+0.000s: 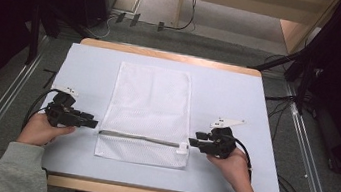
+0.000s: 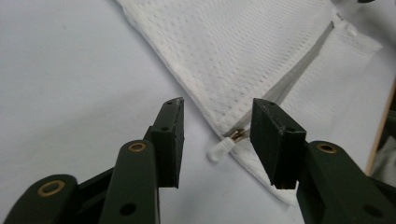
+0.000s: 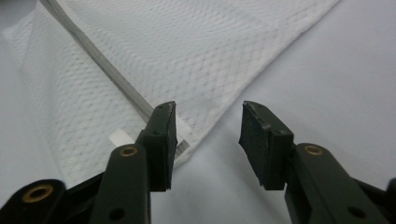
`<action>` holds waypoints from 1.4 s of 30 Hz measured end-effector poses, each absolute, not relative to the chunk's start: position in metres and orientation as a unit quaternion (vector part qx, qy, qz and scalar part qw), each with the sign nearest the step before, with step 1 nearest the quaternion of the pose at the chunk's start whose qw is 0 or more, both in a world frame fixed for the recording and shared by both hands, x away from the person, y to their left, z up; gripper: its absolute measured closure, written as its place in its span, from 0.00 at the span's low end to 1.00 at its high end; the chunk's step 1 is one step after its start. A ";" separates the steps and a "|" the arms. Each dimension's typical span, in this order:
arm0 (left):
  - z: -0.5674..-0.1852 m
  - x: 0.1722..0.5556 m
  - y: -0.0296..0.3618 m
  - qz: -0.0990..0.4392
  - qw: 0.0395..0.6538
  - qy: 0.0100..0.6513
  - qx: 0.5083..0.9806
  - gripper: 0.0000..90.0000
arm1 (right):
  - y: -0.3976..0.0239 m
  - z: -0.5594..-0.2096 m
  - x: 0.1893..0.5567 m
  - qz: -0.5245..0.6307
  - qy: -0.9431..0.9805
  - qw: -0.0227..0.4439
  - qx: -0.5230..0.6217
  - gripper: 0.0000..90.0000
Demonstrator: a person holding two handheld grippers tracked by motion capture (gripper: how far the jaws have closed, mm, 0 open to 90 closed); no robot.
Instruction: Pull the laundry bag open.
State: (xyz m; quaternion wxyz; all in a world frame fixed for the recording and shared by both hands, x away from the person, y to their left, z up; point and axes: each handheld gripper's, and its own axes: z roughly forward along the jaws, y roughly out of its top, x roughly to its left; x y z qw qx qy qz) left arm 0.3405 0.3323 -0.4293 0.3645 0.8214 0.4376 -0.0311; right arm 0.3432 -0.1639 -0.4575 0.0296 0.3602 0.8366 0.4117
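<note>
Mesh laundry bag [image 1: 148,110] lies zipped flat on the counter [image 1: 237,110]; both tools, left [image 1: 90,122] and right [image 1: 193,142], spread and empty, should withdraw without snagging its zipper pull [image 2: 223,147].

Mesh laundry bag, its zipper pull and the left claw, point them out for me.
mesh laundry bag [image 1: 150,98], high view, middle of the mesh
zipper pull [image 2: 223,148], left gripper view, clear tab
left claw [image 2: 217,140], left gripper view, between its open fingertips
</note>
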 end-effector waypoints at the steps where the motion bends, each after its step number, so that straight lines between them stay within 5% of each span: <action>1: -0.429 0.341 0.333 -0.025 0.367 0.440 0.819 0.57 | -0.166 -0.458 0.344 0.411 0.836 0.032 0.362 0.61; 17: -0.433 0.349 0.347 0.033 0.363 0.479 0.798 0.43 | -0.182 -0.462 0.355 0.395 0.831 0.073 0.385 0.49; 42: -0.439 0.352 0.352 0.035 0.348 0.500 0.792 0.41 | -0.190 -0.468 0.361 0.380 0.823 0.089 0.413 0.41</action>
